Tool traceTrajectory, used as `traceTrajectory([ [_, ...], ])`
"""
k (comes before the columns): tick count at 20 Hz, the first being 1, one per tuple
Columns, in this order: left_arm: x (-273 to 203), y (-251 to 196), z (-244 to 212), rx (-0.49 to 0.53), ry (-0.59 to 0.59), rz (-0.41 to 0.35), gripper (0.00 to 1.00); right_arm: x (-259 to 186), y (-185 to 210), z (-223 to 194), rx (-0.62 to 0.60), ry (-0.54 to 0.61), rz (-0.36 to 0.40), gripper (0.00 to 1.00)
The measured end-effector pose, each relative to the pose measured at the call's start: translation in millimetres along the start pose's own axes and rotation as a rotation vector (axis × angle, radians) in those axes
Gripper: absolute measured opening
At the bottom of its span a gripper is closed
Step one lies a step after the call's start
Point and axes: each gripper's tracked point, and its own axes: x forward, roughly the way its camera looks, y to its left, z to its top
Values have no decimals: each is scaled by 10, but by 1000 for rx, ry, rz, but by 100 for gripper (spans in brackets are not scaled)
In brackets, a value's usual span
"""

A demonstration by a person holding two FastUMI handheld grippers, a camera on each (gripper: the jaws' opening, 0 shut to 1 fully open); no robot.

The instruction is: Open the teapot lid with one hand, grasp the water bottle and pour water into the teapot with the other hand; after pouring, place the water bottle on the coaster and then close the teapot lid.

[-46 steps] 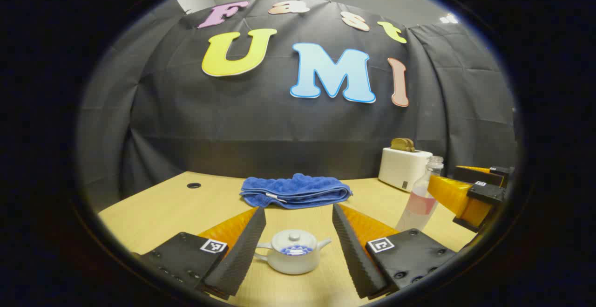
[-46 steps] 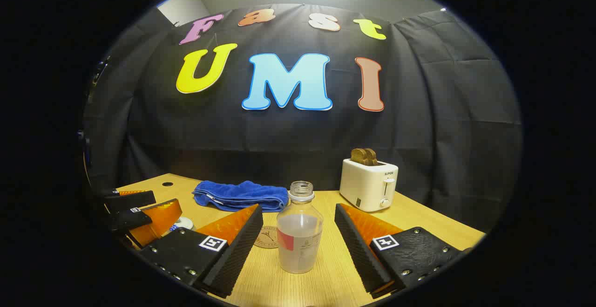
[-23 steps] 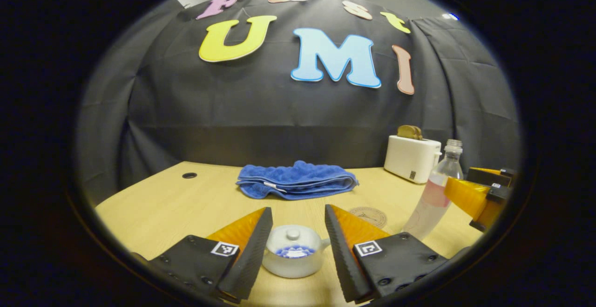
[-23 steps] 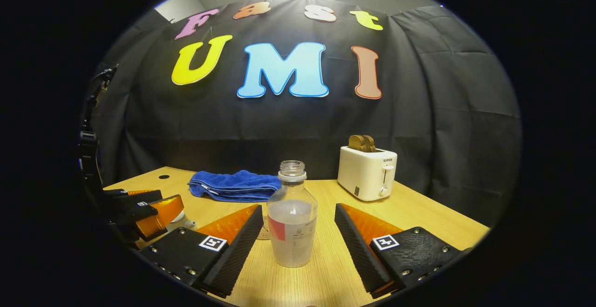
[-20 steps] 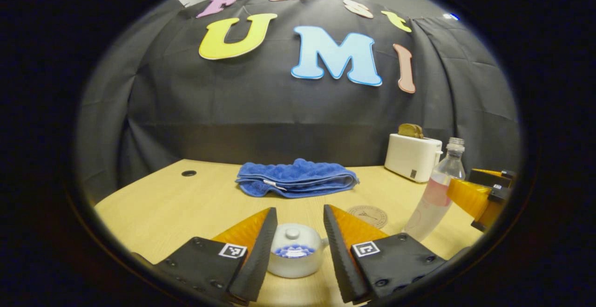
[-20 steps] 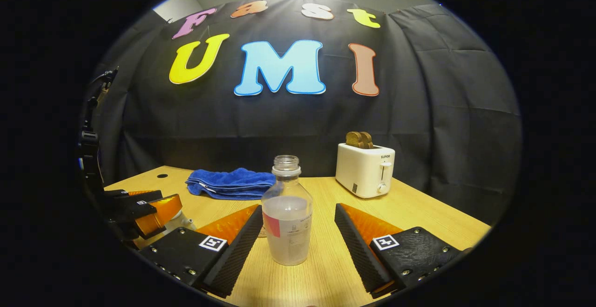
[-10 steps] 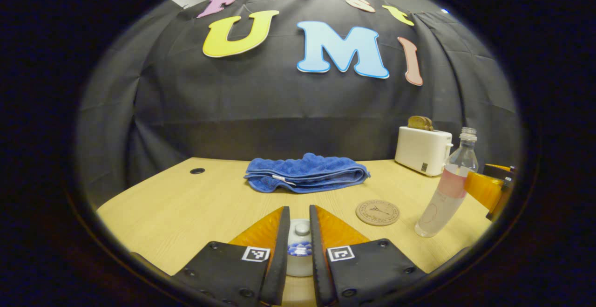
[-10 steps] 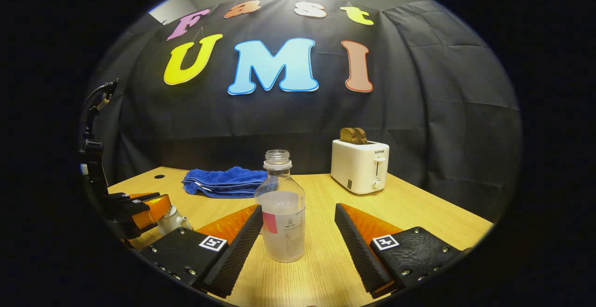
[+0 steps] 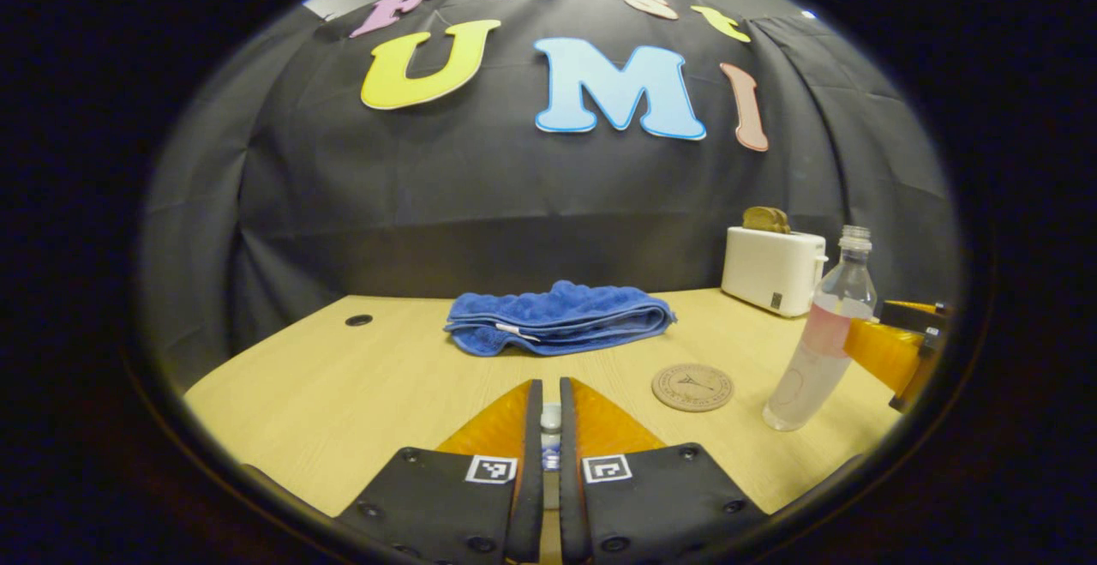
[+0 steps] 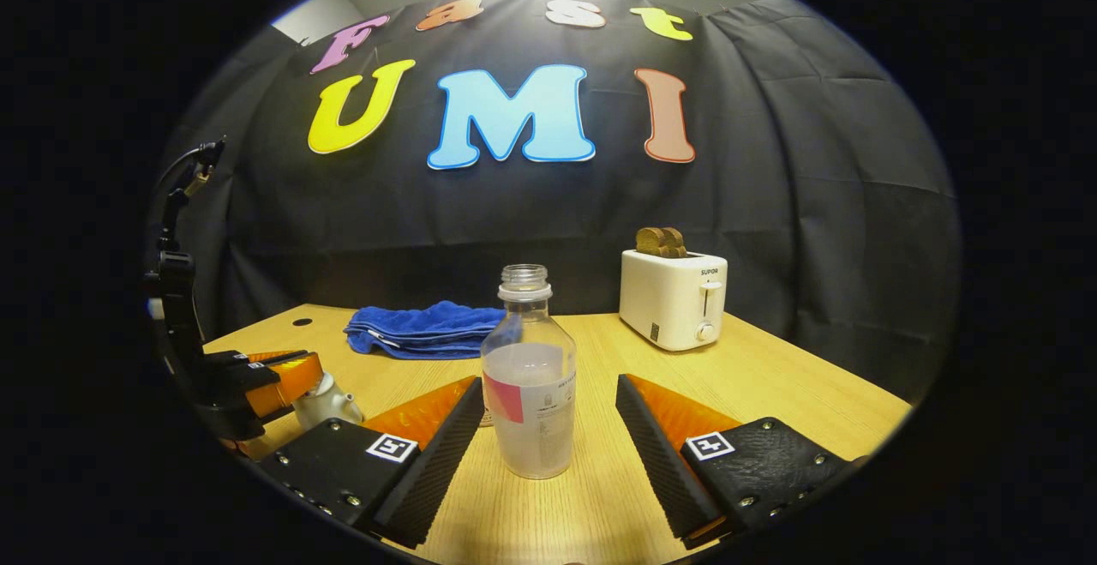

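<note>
teapot (image 9: pixel 550 436) body hidden — claw fingers (image 9: pixel 527 453)

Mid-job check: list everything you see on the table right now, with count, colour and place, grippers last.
Table: one, light wood.
Teapot: one, white, under the left gripper.
Teapot lid knob: one, white, between the left gripper's fingers.
Water bottle: one, clear, uncapped, between the right gripper's fingers, untouched.
Coaster: one, brown, left of the bottle.
Towel: one, blue, folded, rear centre.
Toaster: one, white, rear right, toast inside.
Left gripper: shut on the knob.
Right gripper: open.
</note>
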Motion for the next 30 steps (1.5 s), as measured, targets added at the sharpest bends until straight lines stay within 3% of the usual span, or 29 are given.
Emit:
traceTrajectory([
  [9,-102,186,359,-139,-73,-50,14,57,64,-71,-21,18,10,98],
  [23,-154,1581,284,-97,-64,153,14,325,106,-292,-57,77,-38,98],
  [26,-197,1774,214,-86,-55,177,14,424,94,-367,-67,100,-55,93],
  [28,-220,1894,170,-85,-47,190,14,467,107,-387,-80,109,-61,82],
  [30,-235,1987,116,-89,-35,198,14,464,134,-377,-100,100,-62,81],
])
